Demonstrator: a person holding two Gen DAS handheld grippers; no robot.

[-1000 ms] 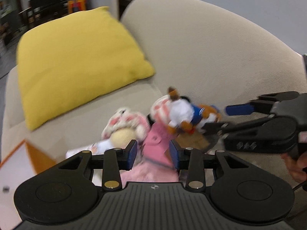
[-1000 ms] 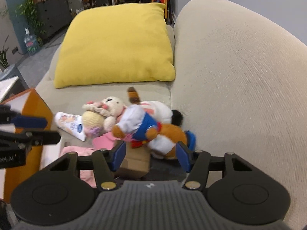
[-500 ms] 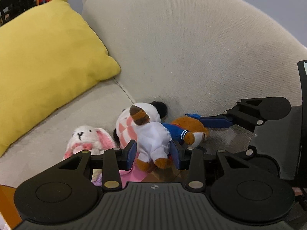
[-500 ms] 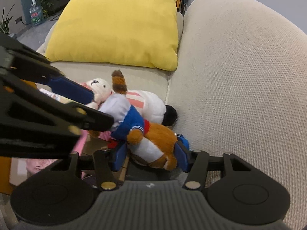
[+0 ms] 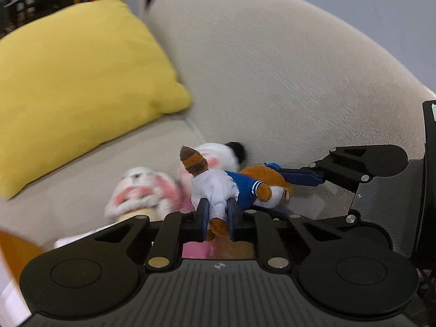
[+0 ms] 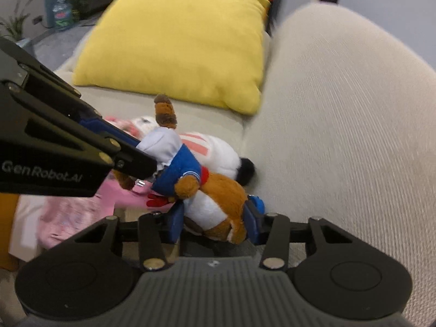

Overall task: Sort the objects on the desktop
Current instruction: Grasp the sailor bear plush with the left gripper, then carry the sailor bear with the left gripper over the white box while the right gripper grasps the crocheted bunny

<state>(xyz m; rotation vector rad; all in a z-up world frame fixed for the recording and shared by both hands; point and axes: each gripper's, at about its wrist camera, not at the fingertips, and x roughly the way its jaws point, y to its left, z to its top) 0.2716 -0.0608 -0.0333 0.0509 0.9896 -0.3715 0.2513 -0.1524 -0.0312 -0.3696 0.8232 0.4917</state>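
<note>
A brown plush fox in a white and blue sailor suit [image 5: 218,188] lies on the beige sofa. My left gripper [image 5: 218,219] is shut on its white-trousered leg. My right gripper [image 6: 214,222] is closed around its brown and white head [image 6: 218,204]. The fox also shows in the right wrist view [image 6: 179,160], stretched between both grippers. Behind it lie a white plush with pink stripes and a black tip [image 6: 215,150] and a white and pink knitted rabbit [image 5: 141,190].
A big yellow cushion [image 5: 73,76] leans at the sofa's far end. The curved sofa back [image 6: 340,122] runs along the right. Pink cloth [image 6: 79,207] and an orange and white box [image 5: 13,261] sit at the left.
My left gripper's jaws have closed on the fox's leg. My right gripper's jaws have tightened on its head. The fox is lifted a little off the pile.
</note>
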